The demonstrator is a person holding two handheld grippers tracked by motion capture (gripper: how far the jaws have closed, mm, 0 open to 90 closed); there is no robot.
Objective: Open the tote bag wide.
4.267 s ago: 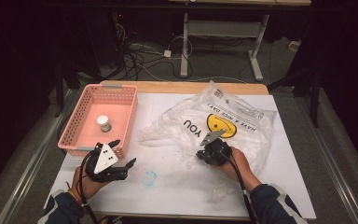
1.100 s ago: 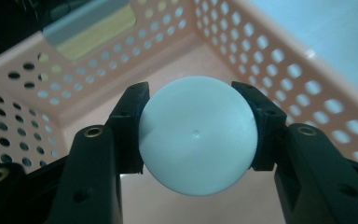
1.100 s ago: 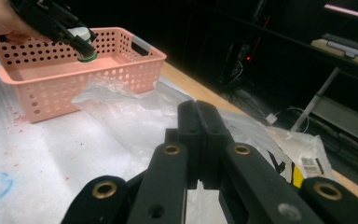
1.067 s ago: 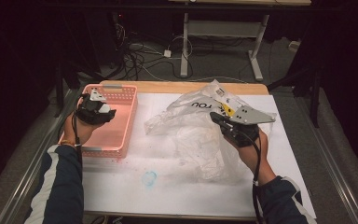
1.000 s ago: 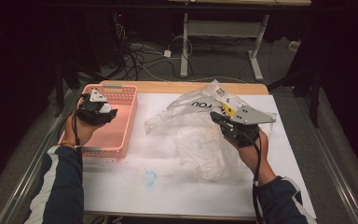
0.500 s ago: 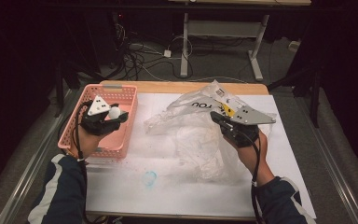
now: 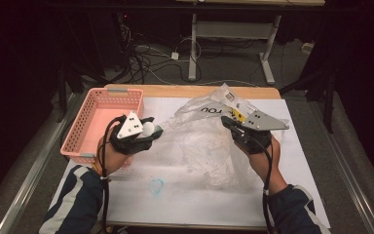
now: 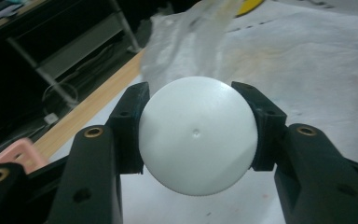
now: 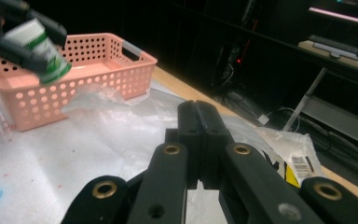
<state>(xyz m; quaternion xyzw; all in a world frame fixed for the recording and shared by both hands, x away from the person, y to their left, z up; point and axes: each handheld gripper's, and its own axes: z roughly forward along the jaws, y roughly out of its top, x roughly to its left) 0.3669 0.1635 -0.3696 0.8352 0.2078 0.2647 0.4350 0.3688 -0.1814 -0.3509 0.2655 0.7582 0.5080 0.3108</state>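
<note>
My left gripper [image 7: 148, 130] pinches a small white-capped bottle [image 7: 149, 128] above the worktop [image 7: 185, 204], just off the near right corner of the pink basket [image 7: 93, 127] at the far left. My right gripper [image 7: 230, 125], jaws pressed together, clamps the clear plastic bag [image 7: 209, 146] mid-worktop. White sheeting covers the wooden top; beyond it, a dark room with floor cables [image 7: 146, 53] and a desk frame [image 7: 233, 34].

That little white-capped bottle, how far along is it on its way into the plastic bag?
Done: the bottle is out of the pink basket, clamped in the left gripper. In hand: it hangs over the table between basket and clear plastic bag, while the right gripper, fingers shut, pinches the bag's edge and lifts it. Left: reaching the bag's mouth, going inside, and letting go.
</note>
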